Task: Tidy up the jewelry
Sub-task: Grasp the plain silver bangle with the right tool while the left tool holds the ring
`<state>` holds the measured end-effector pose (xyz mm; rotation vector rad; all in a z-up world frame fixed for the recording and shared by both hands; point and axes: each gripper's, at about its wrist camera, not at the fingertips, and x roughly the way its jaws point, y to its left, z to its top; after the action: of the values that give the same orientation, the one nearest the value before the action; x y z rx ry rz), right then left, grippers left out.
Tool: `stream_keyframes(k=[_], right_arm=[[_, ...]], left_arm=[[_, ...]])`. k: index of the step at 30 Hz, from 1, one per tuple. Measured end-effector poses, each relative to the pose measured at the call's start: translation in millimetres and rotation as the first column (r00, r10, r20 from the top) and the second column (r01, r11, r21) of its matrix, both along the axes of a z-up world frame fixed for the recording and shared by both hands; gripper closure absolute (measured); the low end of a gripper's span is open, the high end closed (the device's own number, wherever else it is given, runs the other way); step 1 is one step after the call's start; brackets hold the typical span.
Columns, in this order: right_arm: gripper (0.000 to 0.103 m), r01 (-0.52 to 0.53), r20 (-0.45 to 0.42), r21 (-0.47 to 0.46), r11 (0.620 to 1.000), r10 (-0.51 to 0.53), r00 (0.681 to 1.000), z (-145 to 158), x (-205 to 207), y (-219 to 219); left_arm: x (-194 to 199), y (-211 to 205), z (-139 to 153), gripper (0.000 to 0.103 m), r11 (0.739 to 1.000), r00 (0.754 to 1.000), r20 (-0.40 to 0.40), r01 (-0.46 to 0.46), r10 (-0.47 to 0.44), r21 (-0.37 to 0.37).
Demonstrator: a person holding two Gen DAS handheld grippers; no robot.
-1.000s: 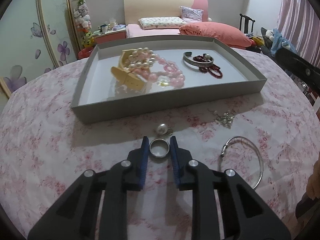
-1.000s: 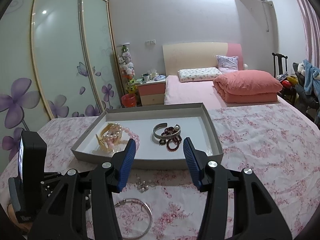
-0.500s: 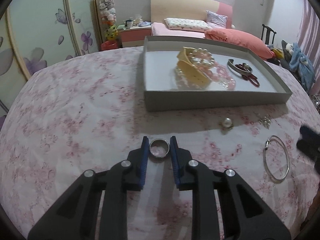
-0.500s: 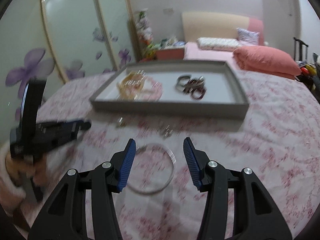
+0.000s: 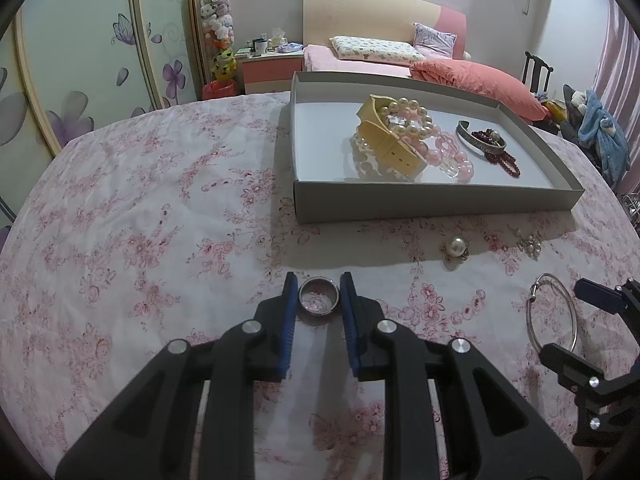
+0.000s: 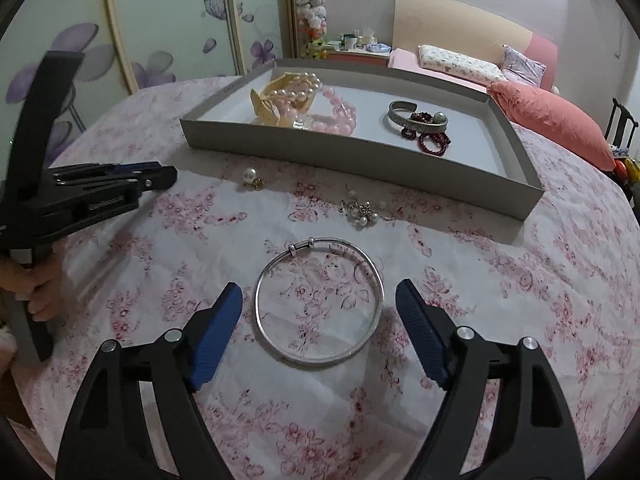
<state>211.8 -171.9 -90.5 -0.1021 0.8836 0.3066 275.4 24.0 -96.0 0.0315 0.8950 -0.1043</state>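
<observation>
My left gripper (image 5: 319, 298) is shut on a silver ring (image 5: 319, 295) and holds it above the floral cloth, left of the grey tray (image 5: 432, 198). The tray holds pearl and pink bead bracelets (image 5: 404, 132), a silver cuff (image 5: 478, 142) and dark red beads (image 5: 506, 162). My right gripper (image 6: 320, 312) is open, its fingers on either side of a thin silver bangle (image 6: 320, 300) that lies on the cloth. A pearl earring (image 6: 251, 178) and a small pearl cluster (image 6: 362, 212) lie in front of the tray.
The round table has a pink floral cloth (image 5: 140, 220). The left gripper also shows at the left of the right wrist view (image 6: 100, 192). A bed (image 5: 380, 60) and wardrobe doors (image 5: 80, 60) stand behind.
My left gripper has drawn back and to the left with the ring. My right gripper has come down and forward until its open fingers flank the bangle.
</observation>
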Motion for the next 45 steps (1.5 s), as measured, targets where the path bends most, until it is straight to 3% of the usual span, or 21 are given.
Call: stream_keyframes(k=[12,15,27,35,45], right_arm=[[0.024,-0.011,-0.016,-0.022,1.0,0.011,1.0,-3.3,8.7,7.8],[0.032,-0.012,-0.01,-0.02,1.0,0.012,1.0,-2.3,9.2,7.7],[0.033,0.023,-0.007,0.006,1.0,-0.023,1.0,-1.7,5.7,2.5],[0.033,0.044,0.049,0.049,0.998,-0.046,0.998,9.5,-1.4,-6.5],[0.033,0.05,0.095,0.073,0.996,-0.057,0.994,17.3,-4.7,-7.5]], left_arm=[[-0.2,-0.2,-0.4,0.081,1.0,1.0,0.0,0.0,0.0,0.0],[-0.3,0.0,-0.6,0.081,1.0,1.0,0.0,0.0,0.0,0.0],[-0.6,1.0,-0.7,0.081,1.0,1.0,0.001,-0.001,0.001,-0.003],[-3.4,-2.7,4.7,0.081,1.0,1.0,0.02,-0.008,0.009,-0.02],[-13.5,-14.3,14.5,0.081,1.0,0.997,0.081,0.008,-0.009,0.017]])
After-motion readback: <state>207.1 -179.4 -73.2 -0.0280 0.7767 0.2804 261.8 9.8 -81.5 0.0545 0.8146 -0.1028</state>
